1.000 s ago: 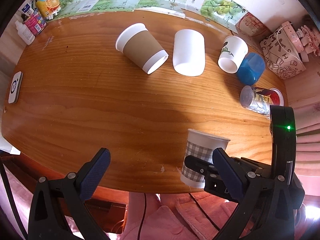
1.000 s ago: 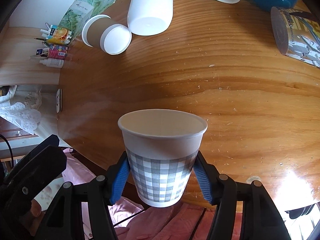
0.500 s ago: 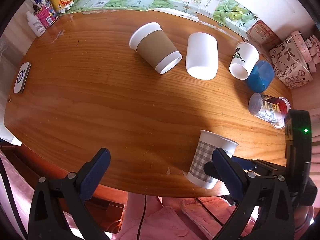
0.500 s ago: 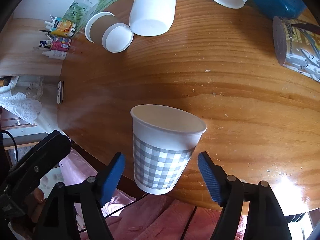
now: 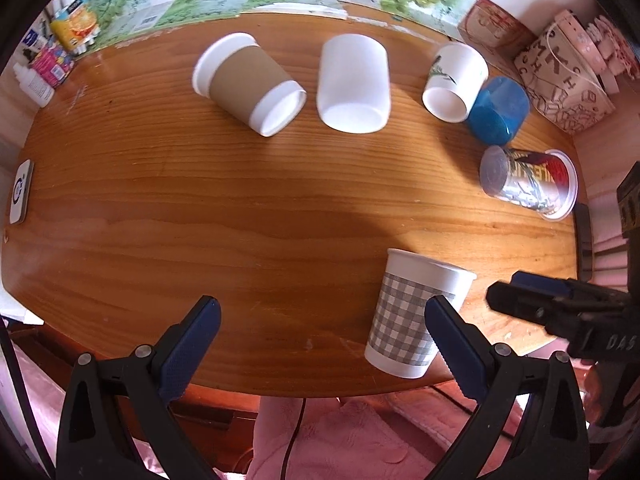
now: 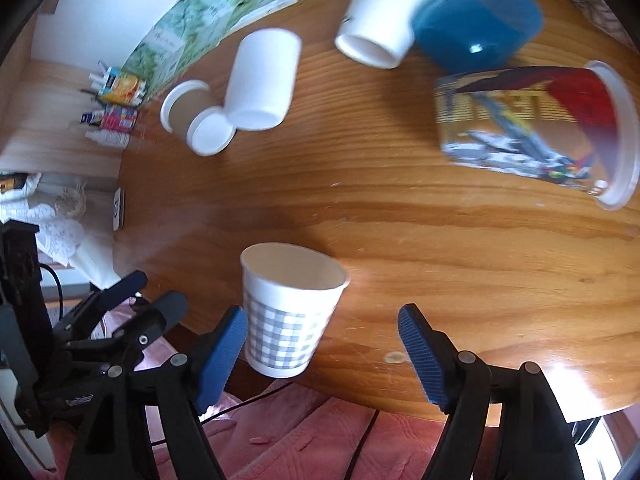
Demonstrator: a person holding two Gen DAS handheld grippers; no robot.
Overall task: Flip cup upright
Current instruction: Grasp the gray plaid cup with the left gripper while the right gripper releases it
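From the left wrist view, the checked cup (image 5: 416, 312) stands upright, mouth up, near the near edge of the table (image 5: 240, 208), toward the right. The left gripper (image 5: 320, 340) hangs above that edge with its fingers spread wide and nothing between them. The right gripper (image 5: 532, 300) sits just right of the cup, no longer around it as it was a second ago. Farther back, five cups lie on their sides: a brown-sleeved cup (image 5: 248, 82), a plain white cup (image 5: 354, 84), a small printed cup (image 5: 456, 80), a blue cup (image 5: 498, 110) and a foil-print cup (image 5: 528, 184). From the right wrist view, the checked cup (image 6: 290, 308) stands free on the wood, off to the left by the left finger (image 6: 222, 360) rather than centred between the two. The right gripper (image 6: 320, 356) is wide open and holds nothing; a second ago it was clamped on this cup, half a second ago it had let go. That suggests this cup is done, and the foil-print cup (image 6: 532, 128) lies nearest for a next flip.
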